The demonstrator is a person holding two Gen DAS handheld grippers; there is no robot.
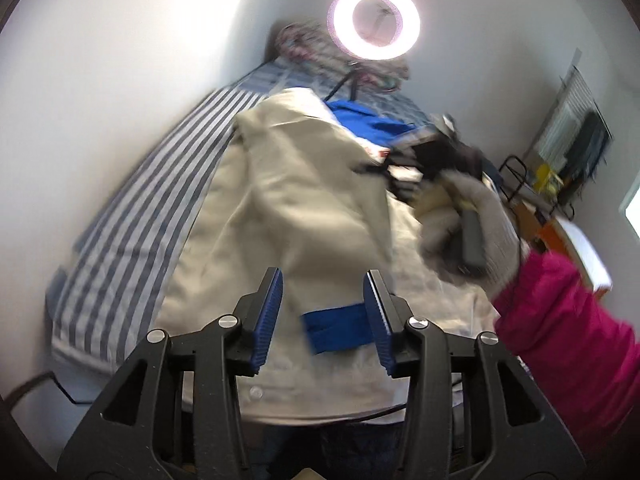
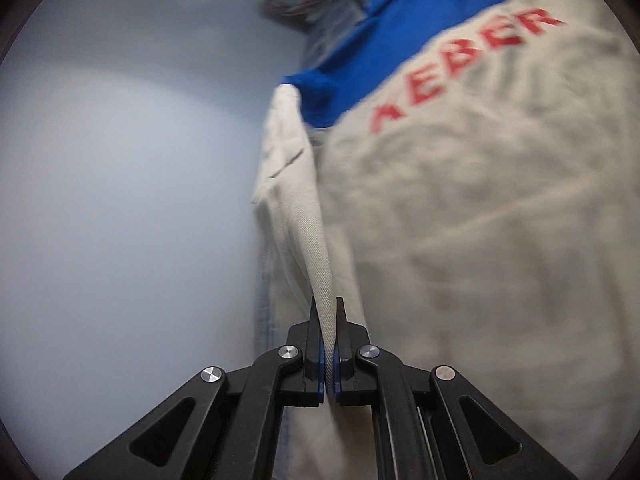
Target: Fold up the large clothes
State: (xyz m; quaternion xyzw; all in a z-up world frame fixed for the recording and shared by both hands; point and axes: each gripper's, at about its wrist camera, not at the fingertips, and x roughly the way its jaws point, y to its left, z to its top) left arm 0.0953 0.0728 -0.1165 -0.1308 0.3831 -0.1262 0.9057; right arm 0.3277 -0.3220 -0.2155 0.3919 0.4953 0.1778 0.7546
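A large beige work jacket (image 1: 304,208) with blue trim lies on a blue-and-white striped bed (image 1: 132,216). Over its near hem hovers my left gripper (image 1: 324,288), open, with a blue band (image 1: 340,330) just beyond its right pad and nothing pressed between the pads. In the right wrist view the same jacket (image 2: 480,220) fills the right side, showing red letters (image 2: 460,68) and a blue yoke (image 2: 360,60). My right gripper (image 2: 329,320) is shut on a fold of its beige cloth. In the left wrist view a gloved hand (image 1: 472,216) holds the right gripper, blurred, over the jacket's right part.
A lit ring lamp (image 1: 374,20) stands at the head of the bed, with a patterned pile (image 1: 304,48) behind it. White walls bound the bed's left side. A desk with clutter (image 1: 560,184) sits at the far right. A pink sleeve (image 1: 568,328) crosses the right foreground.
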